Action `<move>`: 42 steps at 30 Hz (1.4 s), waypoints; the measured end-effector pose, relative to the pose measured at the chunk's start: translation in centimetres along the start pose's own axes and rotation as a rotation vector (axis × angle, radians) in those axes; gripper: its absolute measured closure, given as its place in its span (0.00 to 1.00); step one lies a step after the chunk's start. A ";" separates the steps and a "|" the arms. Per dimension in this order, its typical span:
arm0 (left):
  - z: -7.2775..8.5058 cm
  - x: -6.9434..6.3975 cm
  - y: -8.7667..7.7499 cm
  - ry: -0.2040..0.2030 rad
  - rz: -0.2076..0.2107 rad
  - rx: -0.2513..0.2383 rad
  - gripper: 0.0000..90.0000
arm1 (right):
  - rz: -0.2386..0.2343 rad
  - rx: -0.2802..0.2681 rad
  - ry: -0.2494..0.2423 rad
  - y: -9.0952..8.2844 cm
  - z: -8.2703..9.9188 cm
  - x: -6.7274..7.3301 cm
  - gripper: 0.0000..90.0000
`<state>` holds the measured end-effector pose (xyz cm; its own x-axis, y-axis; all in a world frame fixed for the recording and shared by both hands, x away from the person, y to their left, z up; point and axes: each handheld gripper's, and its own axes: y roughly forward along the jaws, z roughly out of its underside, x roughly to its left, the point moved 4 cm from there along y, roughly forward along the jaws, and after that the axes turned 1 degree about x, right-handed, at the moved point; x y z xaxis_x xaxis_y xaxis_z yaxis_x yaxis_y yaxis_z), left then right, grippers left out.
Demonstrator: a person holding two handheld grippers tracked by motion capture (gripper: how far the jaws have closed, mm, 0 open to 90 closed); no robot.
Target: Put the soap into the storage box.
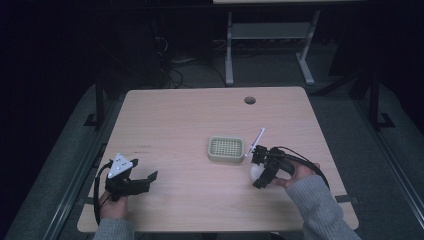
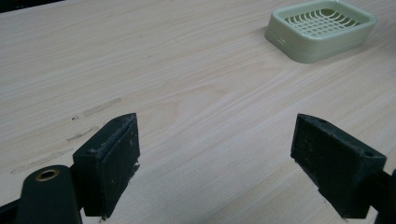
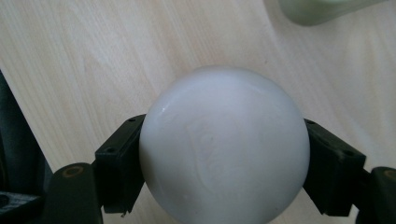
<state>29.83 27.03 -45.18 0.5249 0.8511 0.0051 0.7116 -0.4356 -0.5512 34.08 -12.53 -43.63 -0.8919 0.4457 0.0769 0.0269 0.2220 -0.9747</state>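
Near the tabletop's (image 1: 170,115) front right, the right gripper (image 1: 260,172) is clamped on a white soap (image 3: 224,149), just beside the dish (image 1: 226,149). Left gripper (image 1: 145,181) sits spread wide by the front left corner, plenty of bare wood between.

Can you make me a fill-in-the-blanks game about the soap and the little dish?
1. The right tool is shut on a round white ____.
2. The left tool has its jaws ____, with nothing between them.
3. The pale green soap dish sits on the wooden ____.
4. The top of the soap dish is a ____ of small holes.

Missing words: soap; open; table; grid
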 end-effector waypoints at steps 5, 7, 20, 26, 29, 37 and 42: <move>0.0 -0.1 -0.1 -0.001 0.004 -0.002 0.17 | 0.009 0.002 -0.006 -0.7 -0.8 -0.3 0.26; 0.0 -0.1 0.0 0.002 0.005 0.001 0.17 | 0.005 -0.001 -0.009 -0.9 -1.2 -0.3 0.26; -0.1 -0.2 0.0 0.008 0.008 0.003 0.17 | 0.015 0.010 -0.024 -1.7 -3.2 -1.5 0.26; -0.1 -0.3 0.0 0.014 0.011 0.002 0.17 | 0.015 0.017 -0.032 -2.0 -4.2 -1.9 0.26; -0.1 -0.3 0.0 0.012 0.011 -0.001 0.17 | 0.013 0.009 -0.038 -2.2 -4.7 -2.1 0.26; -0.1 -0.1 0.0 0.007 0.011 0.000 0.17 | 0.017 0.016 -0.053 -2.2 -6.4 -2.6 0.26; -0.1 -0.1 0.0 0.009 0.012 -0.001 0.17 | 0.015 0.021 -0.058 -2.2 -7.4 -2.9 0.26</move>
<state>29.76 26.90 -45.11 0.5376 0.8432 0.0063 0.7056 -0.4458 -0.5508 39.90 -7.91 -40.20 -0.9162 0.3974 0.0505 0.0314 0.1969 -0.9799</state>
